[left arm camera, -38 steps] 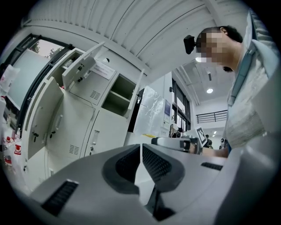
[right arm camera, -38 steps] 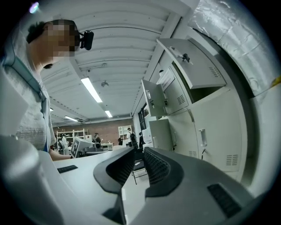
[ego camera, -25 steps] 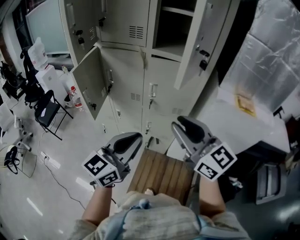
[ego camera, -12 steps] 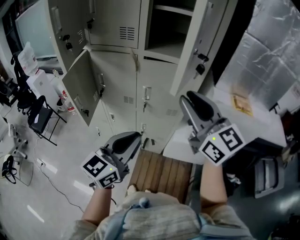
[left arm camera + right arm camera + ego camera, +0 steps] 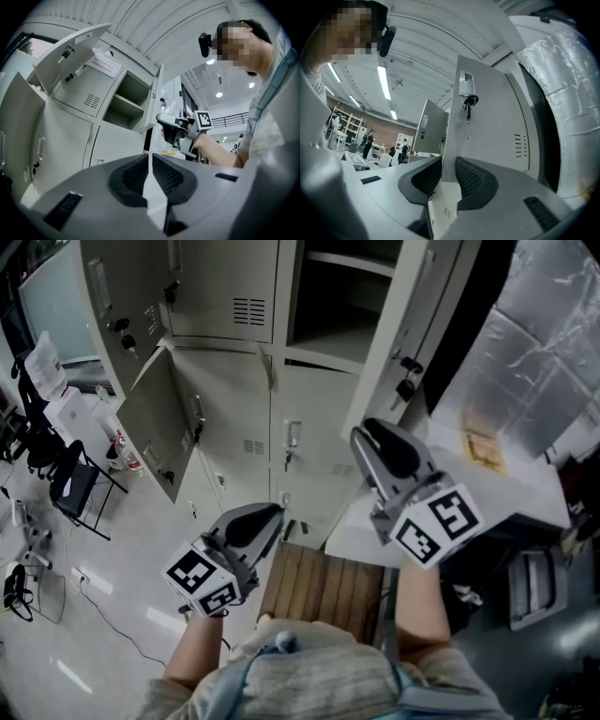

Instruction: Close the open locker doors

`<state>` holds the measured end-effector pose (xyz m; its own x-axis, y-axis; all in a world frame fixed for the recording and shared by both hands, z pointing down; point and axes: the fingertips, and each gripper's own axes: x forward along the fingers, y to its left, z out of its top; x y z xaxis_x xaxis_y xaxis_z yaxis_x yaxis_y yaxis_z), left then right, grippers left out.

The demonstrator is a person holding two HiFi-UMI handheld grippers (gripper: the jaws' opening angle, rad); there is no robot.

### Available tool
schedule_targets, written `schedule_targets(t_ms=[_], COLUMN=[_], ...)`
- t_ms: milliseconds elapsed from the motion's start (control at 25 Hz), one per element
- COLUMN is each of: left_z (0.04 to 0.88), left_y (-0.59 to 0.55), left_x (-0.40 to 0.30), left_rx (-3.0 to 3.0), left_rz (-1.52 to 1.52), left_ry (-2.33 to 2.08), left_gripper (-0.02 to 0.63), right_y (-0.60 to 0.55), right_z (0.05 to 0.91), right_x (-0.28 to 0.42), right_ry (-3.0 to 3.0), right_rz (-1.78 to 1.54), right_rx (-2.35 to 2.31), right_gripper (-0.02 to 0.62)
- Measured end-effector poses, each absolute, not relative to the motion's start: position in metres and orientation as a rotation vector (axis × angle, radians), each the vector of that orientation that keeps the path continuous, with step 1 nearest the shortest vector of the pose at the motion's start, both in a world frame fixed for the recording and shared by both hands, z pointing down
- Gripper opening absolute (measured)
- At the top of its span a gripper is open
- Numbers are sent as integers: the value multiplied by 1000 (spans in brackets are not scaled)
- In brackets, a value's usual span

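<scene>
Grey lockers fill the head view. One tall door (image 5: pixel 408 315) stands open at the upper right beside an empty compartment (image 5: pixel 328 296). Two more doors hang open on the left, a middle one (image 5: pixel 155 423) and an upper one (image 5: pixel 108 287). My right gripper (image 5: pixel 370 437) is raised close to the lower end of the right-hand door, jaws open, nothing between them. In the right gripper view the gripper (image 5: pixel 449 164) faces that door's outer face (image 5: pixel 492 126), with a key (image 5: pixel 467 102) in its lock. My left gripper (image 5: pixel 267 515) hangs lower, shut and empty (image 5: pixel 150 159).
A slatted wooden stool (image 5: pixel 323 582) is right below me, in front of the lockers. A black chair (image 5: pixel 80 484), bottles (image 5: pixel 122 451) and cables stand on the floor at left. A white tabletop (image 5: pixel 450 474) and a foil-wrapped bulk (image 5: pixel 544 324) close off the right.
My right gripper has risen and moved toward the open right-hand door. The left gripper has kept its place. The lockers have slid slightly left in the head view.
</scene>
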<state>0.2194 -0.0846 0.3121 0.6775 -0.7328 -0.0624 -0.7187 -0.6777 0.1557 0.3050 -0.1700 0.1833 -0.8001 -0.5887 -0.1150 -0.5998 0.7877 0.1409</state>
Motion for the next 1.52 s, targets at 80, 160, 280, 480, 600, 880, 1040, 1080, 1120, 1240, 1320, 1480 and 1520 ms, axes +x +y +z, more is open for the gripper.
schedule_targets(t_ms=[80, 160, 280, 480, 600, 880, 1040, 1080, 1120, 1240, 1320, 1480, 1520], left_z=[313, 313, 313, 312, 312, 318, 325, 327, 329, 332, 330, 322, 319], left_y=[-88, -91, -97, -103, -107, -110, -112, -112, -113, -114, -118, -134, -138], left_x=[216, 211, 202, 189, 184, 177, 169, 167, 167, 164, 161, 154, 153], left_rx=[2767, 2767, 2772, 2780, 2782, 2780, 2780, 2781, 2782, 2775, 2771, 2777, 2779], left_rz=[-183, -186, -189, -186, -179, -169, -154, -150, -146, -151, -161, -175, -179], left_ry=[-1196, -1189, -1179, -1178, -1179, -1162, -1147, -1141, -1136, -1129, -1135, -1161, -1170], left_gripper=[6, 6, 6, 6, 6, 6, 6, 6, 6, 6, 6, 6, 6], right_y=[-172, -175, -181, -188, -193, -204, -212, -214, -216, -221, -226, -241, -244], right_z=[183, 183, 182, 184, 183, 183, 184, 184, 184, 185, 184, 183, 184], right_x=[301, 295, 285, 273, 266, 252, 242, 240, 239, 234, 231, 226, 225], right_ry=[2907, 2899, 2874, 2857, 2861, 2861, 2848, 2846, 2844, 2848, 2853, 2852, 2854], right_rz=[273, 279, 290, 300, 294, 305, 301, 302, 304, 306, 303, 279, 271], right_rx=[-972, -990, -1037, -1075, -1061, -1060, -1075, -1077, -1078, -1071, -1063, -1047, -1042], right_gripper=[72, 72, 72, 72, 72, 72, 72, 72, 72, 72, 72, 72, 72])
